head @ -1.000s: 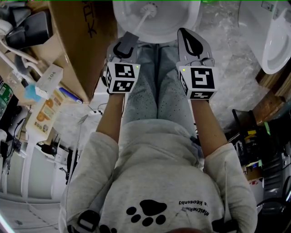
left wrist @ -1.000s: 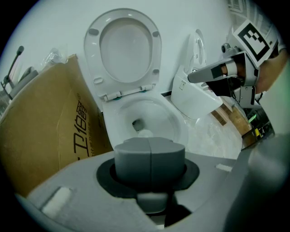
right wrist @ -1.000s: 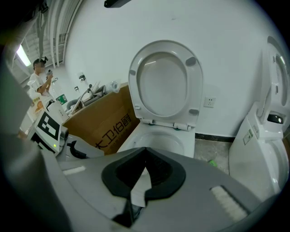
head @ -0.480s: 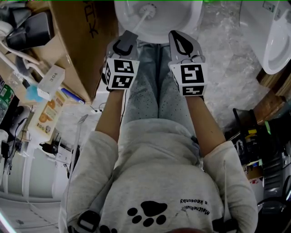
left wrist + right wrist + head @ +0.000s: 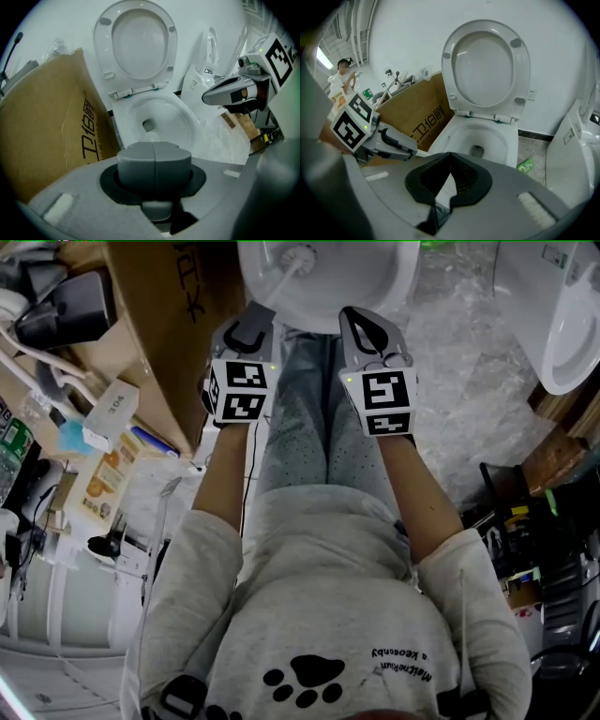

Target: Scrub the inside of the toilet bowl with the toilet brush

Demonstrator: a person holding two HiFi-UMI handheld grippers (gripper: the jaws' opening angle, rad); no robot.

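Note:
The white toilet bowl [image 5: 398, 282] stands open at the top of the head view, its seat and lid [image 5: 138, 44] raised. A white toilet brush [image 5: 298, 255] rests with its head inside the bowl, and its thin handle slants down to my left gripper [image 5: 261, 315]. That gripper's jaws are shut at the handle's end. In the left gripper view the closed jaws [image 5: 154, 164] hide the brush and sit just before the bowl [image 5: 185, 119]. My right gripper [image 5: 361, 322] hovers beside it at the bowl's near rim, shut and holding nothing [image 5: 449, 174].
A large cardboard box [image 5: 159, 334] stands tight against the toilet's left side. A second white toilet [image 5: 572, 324] is at the right. Cluttered shelves [image 5: 84, 465] fill the left. A green packet [image 5: 526, 165] lies on the floor. A person [image 5: 344, 75] stands in the background.
Both grippers have shifted left and a little closer to the bowl, the right one more. The brush stays in the bowl. Both jaws stay closed.

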